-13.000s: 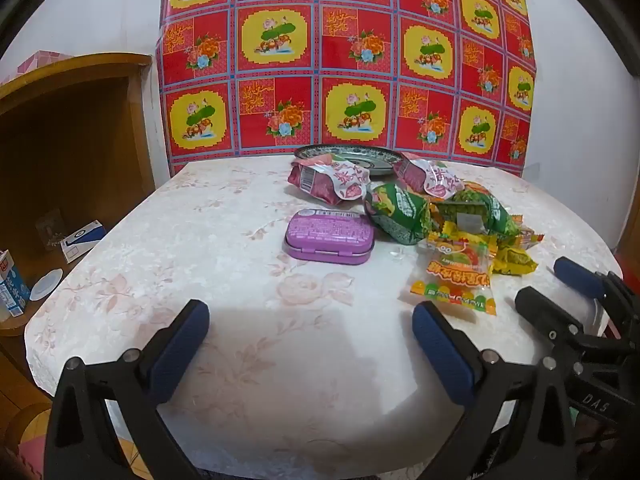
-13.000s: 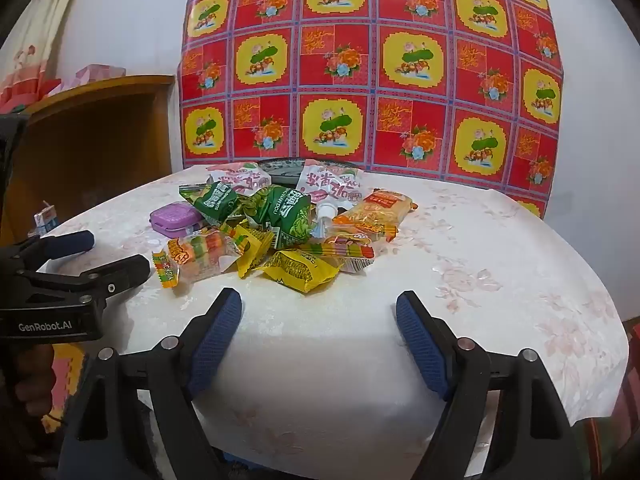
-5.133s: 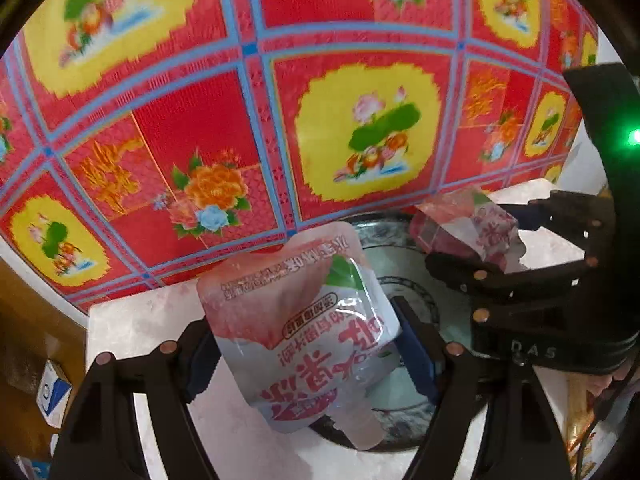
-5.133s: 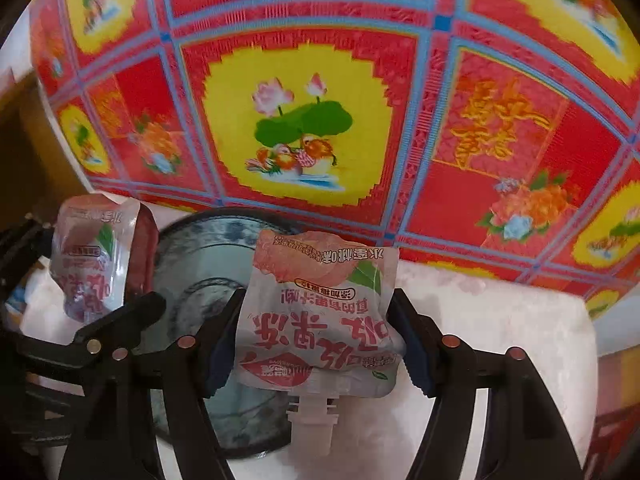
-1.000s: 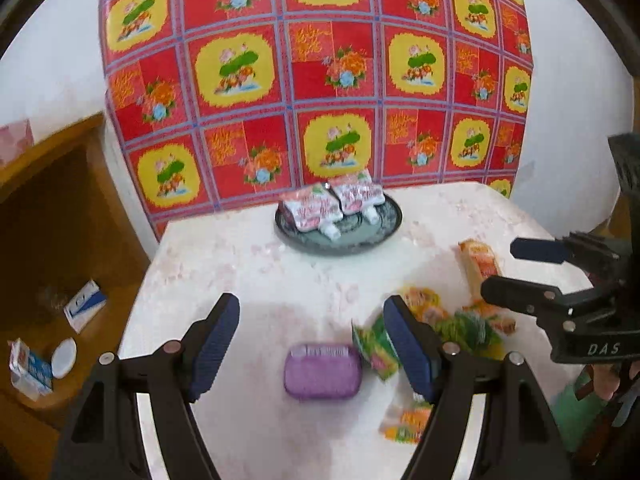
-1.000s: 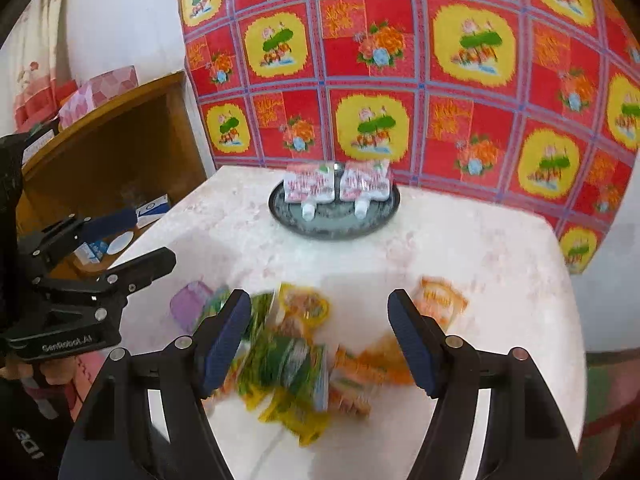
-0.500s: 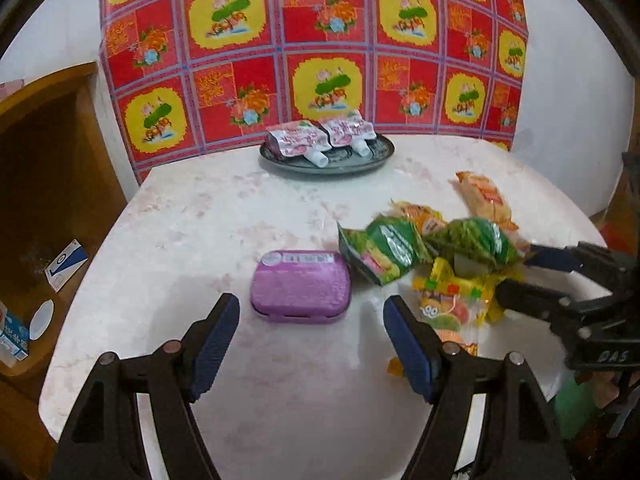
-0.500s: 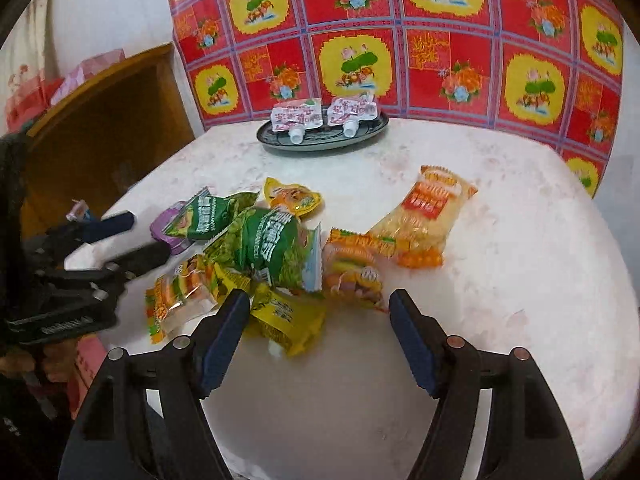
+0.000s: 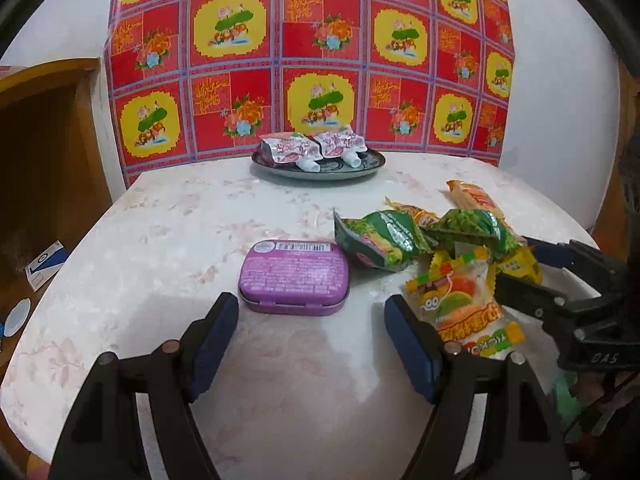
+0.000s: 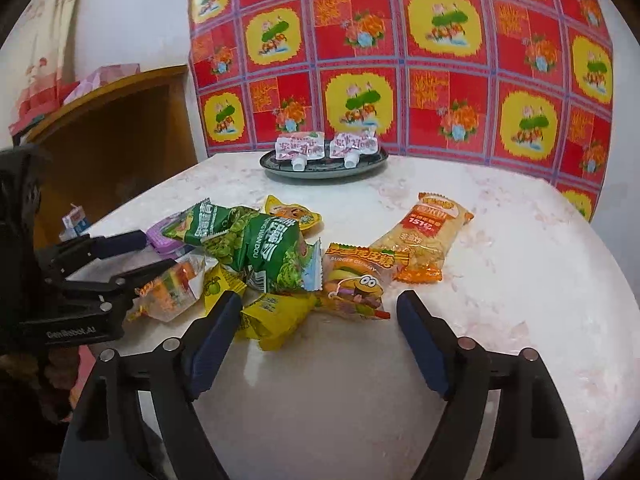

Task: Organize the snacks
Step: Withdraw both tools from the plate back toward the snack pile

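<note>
Table [image 9: 168,216] — round, covered in a pale floral-marbled cloth, backed by a red-and-yellow patterned sheet [image 9: 320,48].

Plate [image 9: 320,171] — dark, patterned, set at the far edge of the table. Two pink-and-white spouted pouches [image 9: 312,146] are laid on it side by side, spouts toward the camera.

Purple tin [image 9: 294,276] — flat, rounded corners, barcode label along its far edge. It lies on the cloth just ahead of the left gripper's fingers, not between them.

Snack heap, at mid-table and right of the tin:
- two green packets [image 10: 256,252], piled together, one touching the tin's side;
- a yellow packet [image 10: 276,316], nearest the right gripper and partly between its fingers;
- a clear burger-gummy packet [image 10: 354,284], just ahead of the right gripper;
- a clear fruit-gummy packet [image 9: 460,300], beside the left gripper's right finger;
- a small yellow-orange packet [image 10: 292,212] at the far side of the heap;
- a long orange-ended cracker packet [image 10: 424,240], apart from the heap on the right.

Left gripper [image 9: 310,320] — jaws held wide apart, nothing gripped, low over the near cloth.

Right gripper [image 10: 318,320] — jaws wide and just opened further; nothing is pressed by the pads, though the yellow packet's corner lies by the left finger.

Wooden shelf unit [image 10: 120,128] — left of the table; small cartons are seen on its lower level.
</note>
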The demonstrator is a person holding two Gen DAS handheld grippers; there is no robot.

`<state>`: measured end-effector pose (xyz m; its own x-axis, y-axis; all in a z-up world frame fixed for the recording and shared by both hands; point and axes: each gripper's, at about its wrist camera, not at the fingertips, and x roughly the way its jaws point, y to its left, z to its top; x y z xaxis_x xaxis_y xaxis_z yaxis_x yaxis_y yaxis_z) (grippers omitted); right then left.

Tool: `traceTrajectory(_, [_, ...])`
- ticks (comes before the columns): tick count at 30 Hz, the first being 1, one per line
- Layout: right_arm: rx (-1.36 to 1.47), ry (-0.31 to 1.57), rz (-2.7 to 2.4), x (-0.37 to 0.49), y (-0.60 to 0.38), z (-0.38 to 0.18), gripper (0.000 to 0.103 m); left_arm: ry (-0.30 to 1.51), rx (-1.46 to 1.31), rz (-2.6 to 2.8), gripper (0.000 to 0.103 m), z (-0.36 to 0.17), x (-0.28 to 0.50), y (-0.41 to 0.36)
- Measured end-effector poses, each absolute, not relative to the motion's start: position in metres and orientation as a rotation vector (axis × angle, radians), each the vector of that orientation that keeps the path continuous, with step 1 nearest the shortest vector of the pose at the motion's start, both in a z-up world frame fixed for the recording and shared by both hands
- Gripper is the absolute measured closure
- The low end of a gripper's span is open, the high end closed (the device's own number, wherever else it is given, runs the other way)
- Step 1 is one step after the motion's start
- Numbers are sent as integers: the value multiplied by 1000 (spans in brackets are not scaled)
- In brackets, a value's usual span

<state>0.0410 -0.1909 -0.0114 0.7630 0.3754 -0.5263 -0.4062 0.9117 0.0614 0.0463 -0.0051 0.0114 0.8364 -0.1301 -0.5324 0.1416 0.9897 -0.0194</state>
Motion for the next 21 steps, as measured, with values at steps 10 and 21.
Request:
traceTrajectory(10, [-54,550,453,35,-193,-12,22,550,-86,-356,24,39,20,9])
traceTrajectory(21, [-65,529,489,22,-203,-15,29,664,-20,-505,33,29,49,-40])
